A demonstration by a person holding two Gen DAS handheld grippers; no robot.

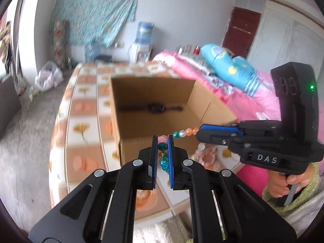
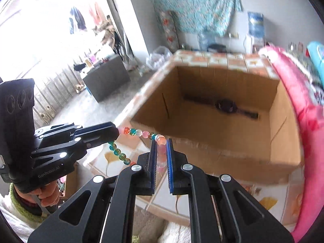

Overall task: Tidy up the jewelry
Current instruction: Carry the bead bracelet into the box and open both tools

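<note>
A string of glass beads (image 1: 184,133) in teal, orange, pink and white hangs stretched between both grippers, just in front of an open cardboard box (image 1: 214,103). My left gripper (image 1: 162,141) is shut on its teal and amber end. My right gripper (image 2: 161,143) is shut on the pink and orange end (image 2: 161,139). Each gripper shows in the other's view: the right gripper (image 1: 199,131) at the right, the left gripper (image 2: 117,131) at the left. A dark wristwatch (image 2: 224,106) lies flat on the box floor (image 1: 154,107).
The box stands on a low table with a tiled leaf-pattern top (image 1: 83,129). More pale beads (image 1: 206,156) lie on the table to the right of the box. A pink bed (image 1: 253,101) with a blue pillow (image 1: 228,64) borders the table on the right. A hand (image 1: 291,184) holds the right gripper's handle.
</note>
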